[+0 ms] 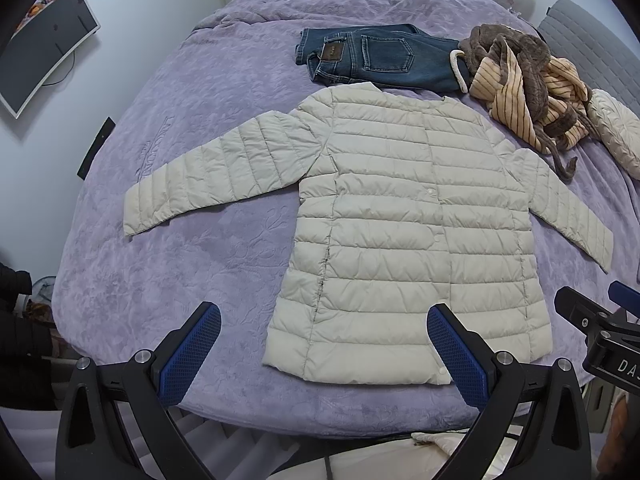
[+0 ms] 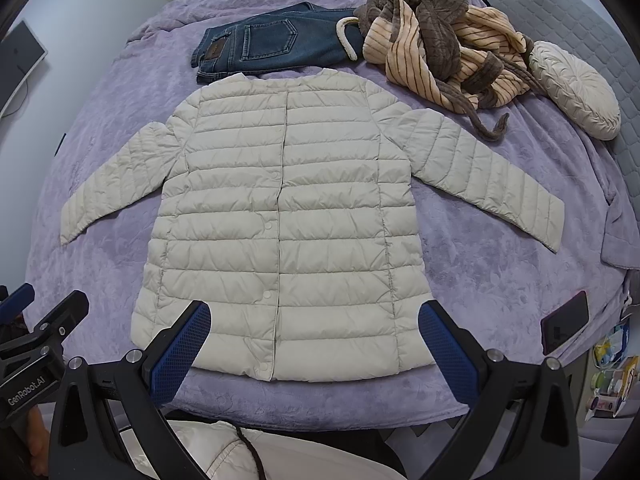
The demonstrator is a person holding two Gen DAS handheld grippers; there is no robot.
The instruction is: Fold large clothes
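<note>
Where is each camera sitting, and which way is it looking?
Left wrist: sits on the left gripper at the bed's near edge, looking forward over the jacket; its own open fingers show, with the right gripper at the right edge.
Right wrist: sits on the right gripper, facing the same way; its open fingers show, with the left gripper at the left edge.
Both share: the jacket, jeans, striped robe, round cushion and purple blanket.
</note>
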